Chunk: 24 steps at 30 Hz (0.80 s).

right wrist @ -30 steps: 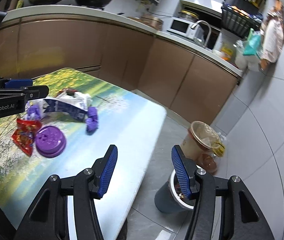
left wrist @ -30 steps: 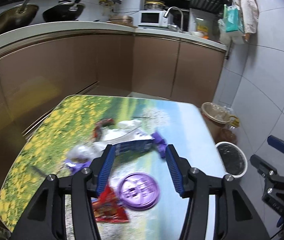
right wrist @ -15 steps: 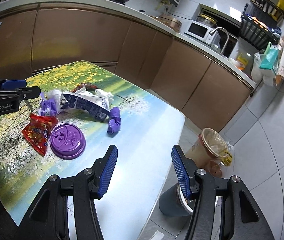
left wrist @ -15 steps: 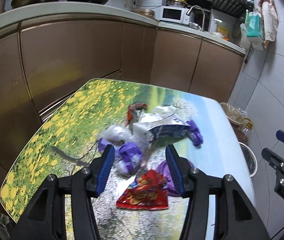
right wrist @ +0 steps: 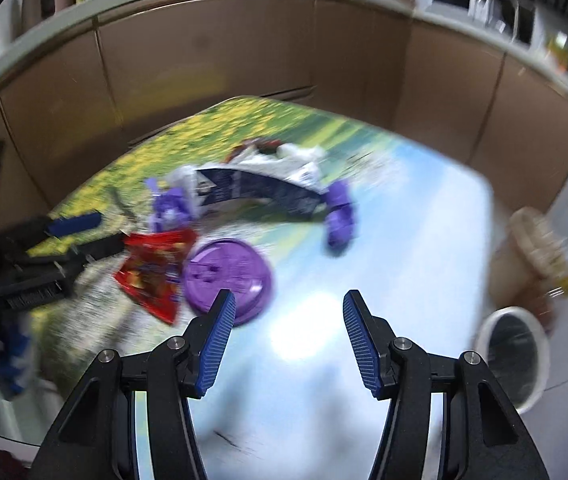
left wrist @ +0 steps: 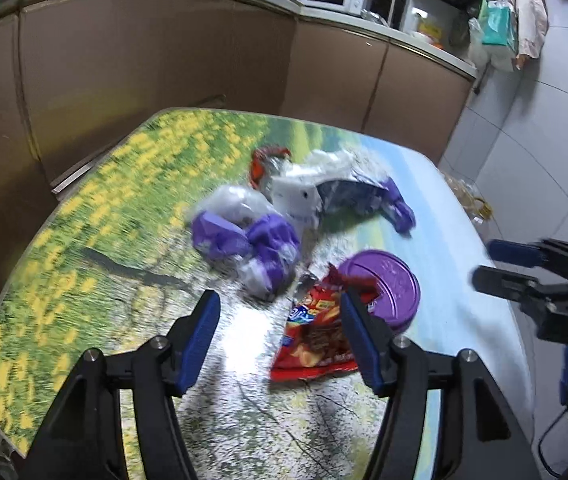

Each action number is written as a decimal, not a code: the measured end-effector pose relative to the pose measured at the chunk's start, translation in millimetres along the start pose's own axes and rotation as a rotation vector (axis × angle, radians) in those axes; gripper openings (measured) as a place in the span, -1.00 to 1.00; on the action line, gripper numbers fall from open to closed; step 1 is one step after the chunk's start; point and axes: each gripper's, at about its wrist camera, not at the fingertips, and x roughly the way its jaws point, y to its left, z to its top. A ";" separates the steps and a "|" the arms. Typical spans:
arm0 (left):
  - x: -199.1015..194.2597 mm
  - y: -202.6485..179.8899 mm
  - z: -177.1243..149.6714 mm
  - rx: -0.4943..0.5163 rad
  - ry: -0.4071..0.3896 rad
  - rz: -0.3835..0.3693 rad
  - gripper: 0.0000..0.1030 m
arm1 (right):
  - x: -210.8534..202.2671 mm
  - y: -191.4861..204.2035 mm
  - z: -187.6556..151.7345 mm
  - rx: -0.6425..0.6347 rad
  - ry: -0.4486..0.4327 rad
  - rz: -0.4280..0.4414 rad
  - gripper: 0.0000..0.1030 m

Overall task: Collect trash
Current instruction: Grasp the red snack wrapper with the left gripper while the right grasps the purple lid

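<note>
While closing in on the trash heap, left gripper (left wrist: 276, 336) lower and nearer than a second ago, jaws just opened wider, nothing between the pads, red snack wrapper (left wrist: 316, 336) lying just under the right-hand finger. Right gripper (right wrist: 286, 338) swung from the floor bin (right wrist: 512, 352) toward the table (right wrist: 424, 240), half-spread and empty, purple lid (right wrist: 228, 272) just ahead. Likely a two-handed pick coming; nothing collected yet
</note>
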 end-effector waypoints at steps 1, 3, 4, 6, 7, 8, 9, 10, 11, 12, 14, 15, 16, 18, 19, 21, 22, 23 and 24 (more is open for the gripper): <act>2.0 -1.4 -0.2 0.006 0.003 -0.014 0.17 | 5.5 2.1 2.0 0.003 0.003 0.023 0.08; 3.2 -7.6 -0.6 0.033 -0.001 -0.036 0.18 | 16.6 5.4 6.1 -0.005 0.016 0.072 0.10; 3.8 -11.3 -1.1 0.053 -0.002 -0.051 0.19 | 20.6 7.9 7.2 -0.017 0.020 0.083 0.19; 4.2 -16.7 -2.7 0.085 0.001 -0.082 0.24 | 28.8 12.2 8.3 -0.055 0.029 0.097 0.33; 4.9 -19.6 -3.8 0.105 0.004 -0.093 0.24 | 33.0 12.7 9.3 -0.076 0.035 0.109 0.36; 6.5 -21.7 -4.4 0.125 0.010 -0.098 0.24 | 35.5 13.4 9.1 -0.096 0.040 0.126 0.36; 8.0 -24.0 -5.4 0.146 0.016 -0.107 0.24 | 39.1 13.8 9.3 -0.121 0.049 0.138 0.36; 9.2 -26.3 -6.9 0.168 0.025 -0.122 0.24 | 42.1 13.6 9.4 -0.150 0.060 0.139 0.39; 9.9 -27.6 -8.2 0.184 0.033 -0.132 0.24 | 44.8 14.4 8.4 -0.188 0.072 0.135 0.43; 10.2 -28.7 -9.8 0.199 0.042 -0.143 0.24 | 46.2 14.9 7.0 -0.223 0.083 0.134 0.45; 8.5 -29.4 -13.3 0.215 0.056 -0.169 0.24 | 48.1 12.3 5.2 -0.266 0.103 0.141 0.46; 7.0 -29.9 -14.3 0.218 0.061 -0.183 0.24 | 49.6 10.6 4.9 -0.285 0.112 0.144 0.46; 4.1 -31.3 -15.3 0.225 0.063 -0.203 0.24 | 51.1 9.3 5.3 -0.295 0.118 0.146 0.46; -0.8 -35.4 -16.2 0.242 0.062 -0.222 0.24 | 52.4 5.9 6.0 -0.311 0.127 0.157 0.47; -2.8 -38.4 -16.6 0.252 0.062 -0.232 0.24 | 53.2 3.8 6.8 -0.316 0.128 0.161 0.47; -4.8 -43.0 -16.9 0.257 0.066 -0.261 0.24 | 52.9 0.4 7.5 -0.328 0.131 0.160 0.47; -5.2 -46.2 -17.2 0.259 0.069 -0.280 0.24 | 52.9 -1.9 7.8 -0.333 0.131 0.155 0.47; -4.9 -49.2 -17.3 0.264 0.069 -0.284 0.24 | 52.5 -4.8 7.9 -0.333 0.131 0.154 0.47; -3.5 -53.2 -17.6 0.273 0.066 -0.275 0.24 | 51.8 -8.5 8.7 -0.326 0.130 0.154 0.47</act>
